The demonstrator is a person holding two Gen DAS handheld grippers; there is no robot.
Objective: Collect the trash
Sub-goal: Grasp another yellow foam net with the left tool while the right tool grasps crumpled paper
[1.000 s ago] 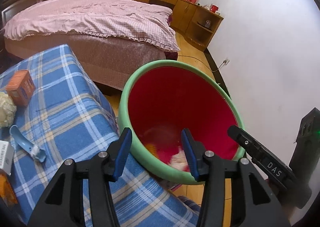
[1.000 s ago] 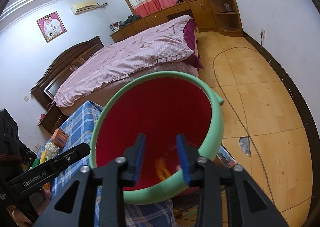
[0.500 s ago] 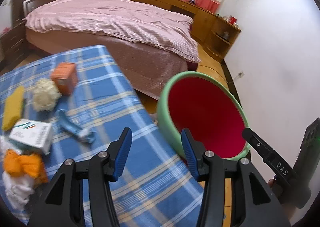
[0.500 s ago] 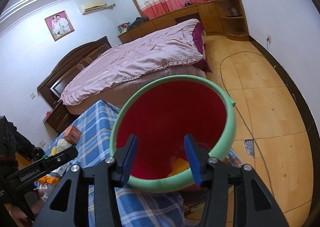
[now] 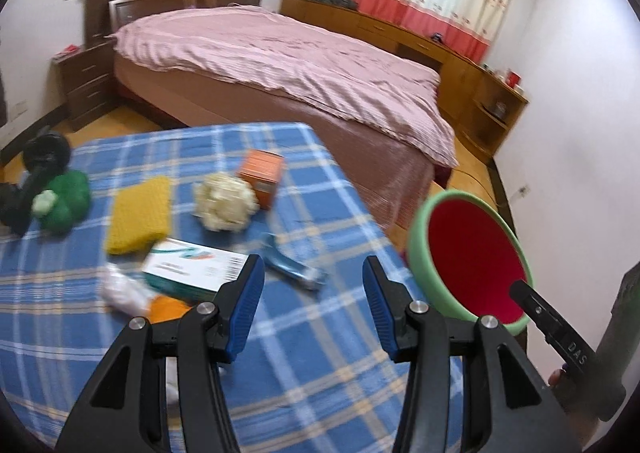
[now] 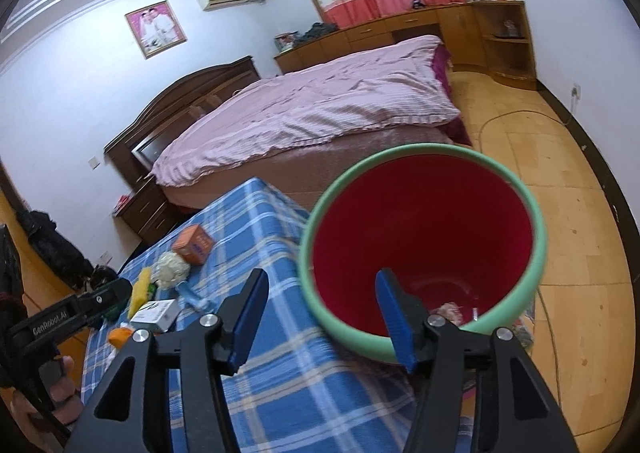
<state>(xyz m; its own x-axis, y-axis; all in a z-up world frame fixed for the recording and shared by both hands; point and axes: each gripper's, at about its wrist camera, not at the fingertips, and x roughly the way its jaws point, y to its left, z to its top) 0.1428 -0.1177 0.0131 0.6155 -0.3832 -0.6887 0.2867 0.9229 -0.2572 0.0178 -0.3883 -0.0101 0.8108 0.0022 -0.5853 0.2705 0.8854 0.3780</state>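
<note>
Left wrist view: left gripper (image 5: 313, 307) wide, empty, over blue plaid cloth (image 5: 304, 353), white box (image 5: 194, 267) centre-left, green-rimmed red bin (image 5: 474, 257) right; right wrist view: right gripper (image 6: 320, 319) wide, empty, bin (image 6: 424, 245) centre-right.

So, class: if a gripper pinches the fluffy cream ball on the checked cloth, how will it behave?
The cream ball looks like crumpled, tufted material, so it will probably squash and feel light. Its lumpy shape suggests it won't roll far if nudged. The left gripper, with its jaws wide apart, should close around it easily.
</note>
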